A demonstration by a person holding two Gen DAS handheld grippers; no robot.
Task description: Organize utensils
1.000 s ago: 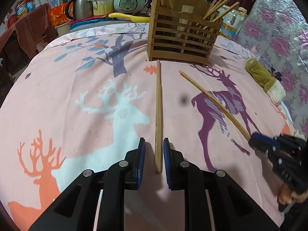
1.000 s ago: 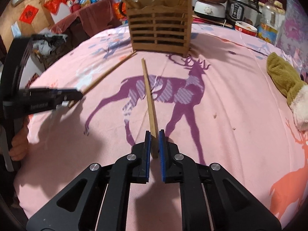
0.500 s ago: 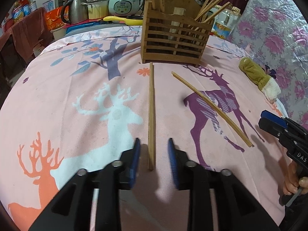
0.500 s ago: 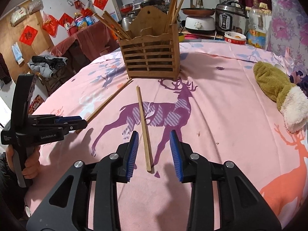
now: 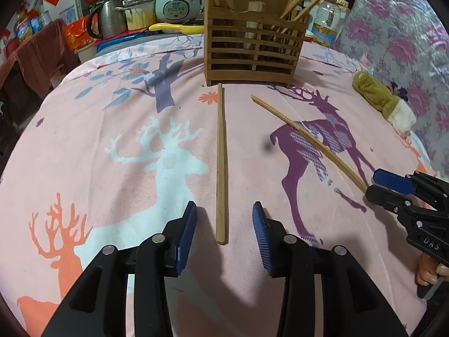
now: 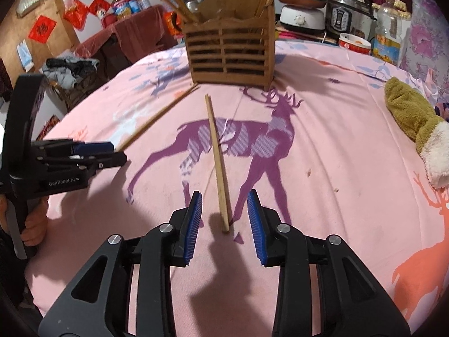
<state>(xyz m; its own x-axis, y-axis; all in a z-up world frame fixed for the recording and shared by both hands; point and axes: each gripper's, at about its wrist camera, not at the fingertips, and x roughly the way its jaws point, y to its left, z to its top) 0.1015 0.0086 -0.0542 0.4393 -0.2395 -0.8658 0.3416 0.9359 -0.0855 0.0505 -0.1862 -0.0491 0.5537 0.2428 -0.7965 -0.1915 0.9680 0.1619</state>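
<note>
A: Nearest first — what are the left tongs [image 5: 224, 219] doing?

B: Released. Their jaws have just been opening, and the near end of the left chopstick [image 5: 220, 168] lies between them, touching neither blue pad. A second ago they were clamped on it.

A: And the right tongs [image 6: 224, 213]?

B: The same. Their jaws have just been opening too, now standing apart around the near tip of the right chopstick [image 6: 217, 163], which rests flat on the pink deer cloth [image 6: 336, 146] covering the table.

A: So both sticks were let go?

B: Yes — each lies loose on the cloth in front of the wooden holder [image 5: 254, 45]. The left one points straight at the holder's base, its far end almost touching it. The right one stops a little short of the holder.

A: What does that mean for the tidying?

B: I'd say the pair has been lined up, not stored. The holder behind already has other chopsticks standing in it, so these two probably still need lifting in.
</note>
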